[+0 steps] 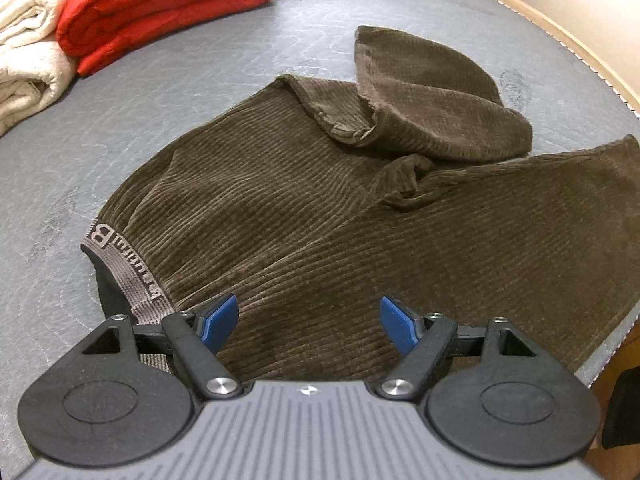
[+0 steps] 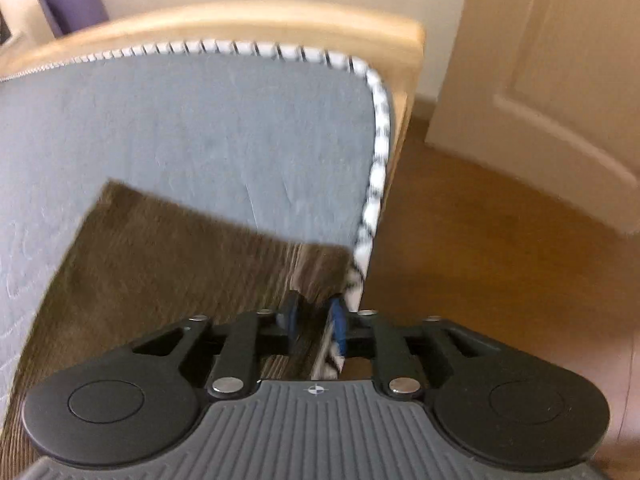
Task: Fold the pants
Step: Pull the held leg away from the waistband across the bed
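Note:
Brown corduroy pants (image 1: 304, 216) lie spread on the grey mattress (image 1: 200, 80), with a grey lettered waistband (image 1: 120, 264) at the near left and one leg crumpled back on itself at the far side. My left gripper (image 1: 308, 320) is open and hovers over the waist end, holding nothing. In the blurred right wrist view, one pant leg (image 2: 160, 256) reaches the mattress corner (image 2: 372, 200). My right gripper (image 2: 316, 320) is nearly closed at the leg's hem near the piped edge. The blur hides whether cloth is pinched.
A folded red blanket (image 1: 160, 4) and a white quilt (image 1: 28, 52) lie at the far left of the mattress. A wooden bed frame (image 2: 240, 24) runs around the mattress. Wooden floor (image 2: 500, 280) and a cream door (image 2: 560, 100) are to the right.

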`<act>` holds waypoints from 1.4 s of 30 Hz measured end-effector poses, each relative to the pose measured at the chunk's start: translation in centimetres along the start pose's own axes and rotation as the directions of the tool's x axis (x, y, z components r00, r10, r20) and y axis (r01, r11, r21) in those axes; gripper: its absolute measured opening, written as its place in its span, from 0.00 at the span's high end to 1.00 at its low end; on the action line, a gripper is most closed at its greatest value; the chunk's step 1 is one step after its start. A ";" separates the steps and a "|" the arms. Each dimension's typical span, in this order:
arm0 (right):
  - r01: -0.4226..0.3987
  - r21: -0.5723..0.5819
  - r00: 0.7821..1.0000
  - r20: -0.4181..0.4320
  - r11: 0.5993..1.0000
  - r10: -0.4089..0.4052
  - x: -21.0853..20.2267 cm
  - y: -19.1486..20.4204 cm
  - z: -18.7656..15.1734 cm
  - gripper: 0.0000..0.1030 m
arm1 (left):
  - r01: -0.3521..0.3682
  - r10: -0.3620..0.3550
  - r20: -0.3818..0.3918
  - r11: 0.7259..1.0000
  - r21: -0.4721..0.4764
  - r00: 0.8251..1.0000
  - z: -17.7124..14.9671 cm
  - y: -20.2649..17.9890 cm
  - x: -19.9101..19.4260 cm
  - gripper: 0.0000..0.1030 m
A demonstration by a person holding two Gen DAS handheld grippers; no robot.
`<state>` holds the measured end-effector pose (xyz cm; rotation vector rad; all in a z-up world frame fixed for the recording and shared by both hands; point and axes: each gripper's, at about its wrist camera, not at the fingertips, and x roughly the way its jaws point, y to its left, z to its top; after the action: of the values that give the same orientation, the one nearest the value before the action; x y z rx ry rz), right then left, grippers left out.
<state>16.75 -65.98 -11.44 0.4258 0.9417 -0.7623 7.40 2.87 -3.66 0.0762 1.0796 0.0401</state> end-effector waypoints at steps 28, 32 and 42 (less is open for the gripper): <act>-0.165 -0.173 0.985 0.020 0.971 0.171 1.4 19.7 -3.4 0.95 | -0.015 0.016 0.016 0.998 -0.066 1.000 1.2 1.3 0.3 0.20; -0.177 -0.132 0.959 0.200 0.975 0.201 -0.3 19.2 -2.4 1.00 | -0.009 0.010 0.019 0.997 -0.073 1.000 1.2 1.6 0.3 0.20; -0.254 -0.122 0.947 0.172 0.960 0.272 -3.8 18.0 -2.2 0.93 | -0.015 0.018 0.036 0.996 -0.086 0.999 1.0 2.3 -0.6 0.20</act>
<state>27.56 -51.08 -9.34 0.3770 0.7248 -0.4997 7.99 5.05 -2.45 0.0083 1.0396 0.0991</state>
